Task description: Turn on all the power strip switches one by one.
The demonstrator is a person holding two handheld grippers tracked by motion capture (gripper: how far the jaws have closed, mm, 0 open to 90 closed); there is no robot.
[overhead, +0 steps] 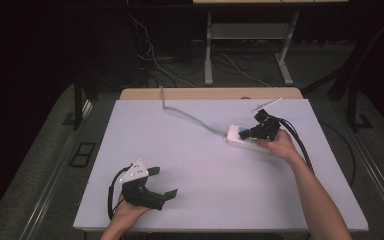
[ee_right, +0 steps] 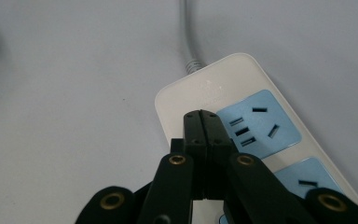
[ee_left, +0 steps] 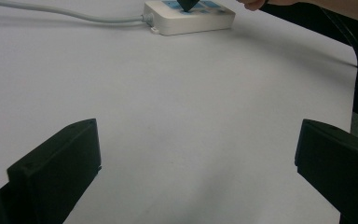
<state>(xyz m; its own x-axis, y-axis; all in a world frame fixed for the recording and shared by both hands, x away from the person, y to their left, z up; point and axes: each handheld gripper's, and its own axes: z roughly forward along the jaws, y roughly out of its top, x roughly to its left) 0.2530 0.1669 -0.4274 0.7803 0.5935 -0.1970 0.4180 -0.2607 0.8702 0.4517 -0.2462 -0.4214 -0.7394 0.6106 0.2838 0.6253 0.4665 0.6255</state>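
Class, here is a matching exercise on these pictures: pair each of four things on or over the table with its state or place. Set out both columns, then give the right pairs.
Things:
1. left gripper
2. right gripper
3. power strip
4. grey cable

States or places:
A. runs from the strip toward the table's far edge
B. jaws wide apart, nothing between them
C. white body with blue socket panels
D. jaws shut together, tips over the strip's cable end

Pairs: 1-B, 2-D, 3-C, 4-A

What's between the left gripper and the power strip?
Nothing visible. The left gripper rests open near the table's front edge; only bare tabletop lies between it and the power strip, where the shut right gripper sits.
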